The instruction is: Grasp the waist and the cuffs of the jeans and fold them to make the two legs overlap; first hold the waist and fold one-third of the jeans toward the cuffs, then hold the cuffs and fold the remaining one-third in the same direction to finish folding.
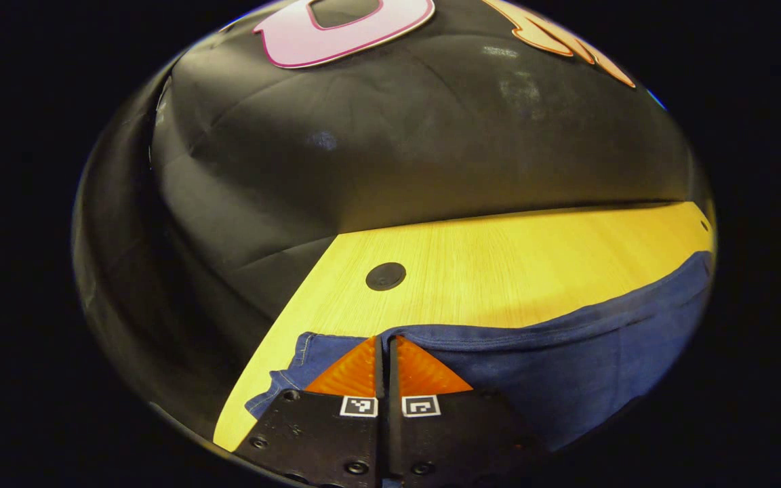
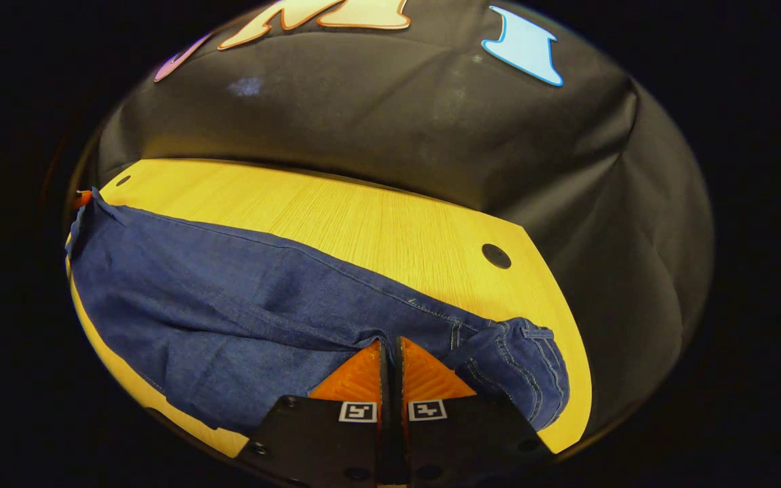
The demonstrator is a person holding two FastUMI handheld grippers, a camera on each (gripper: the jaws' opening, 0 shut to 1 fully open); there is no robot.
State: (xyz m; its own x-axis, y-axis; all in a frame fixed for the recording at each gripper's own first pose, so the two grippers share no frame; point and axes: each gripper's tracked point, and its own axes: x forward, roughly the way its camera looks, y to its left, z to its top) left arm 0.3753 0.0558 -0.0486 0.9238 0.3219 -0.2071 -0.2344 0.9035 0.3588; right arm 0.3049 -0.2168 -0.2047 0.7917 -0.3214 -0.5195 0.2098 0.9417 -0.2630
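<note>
The left gripper [image 1: 386,352] has its jaws closed on the jeans [image 1: 567,359] edge. The jeans lie on the wooden surface [image 1: 499,264], near a round dark hole [image 1: 386,276]

Table: light wooden table [image 1: 499,264], fine straight grain running front to back, lit warm yellow.
Cable holes: a round dark grommet [image 1: 385,276] near the table's corner in the left gripper view; a second grommet hole [image 2: 496,255] near the opposite corner in the right gripper view.
Wall: black cloth [image 2: 431,129], creased, meeting the table's back edge.
Light: soft sheen on the cloth.
</note>
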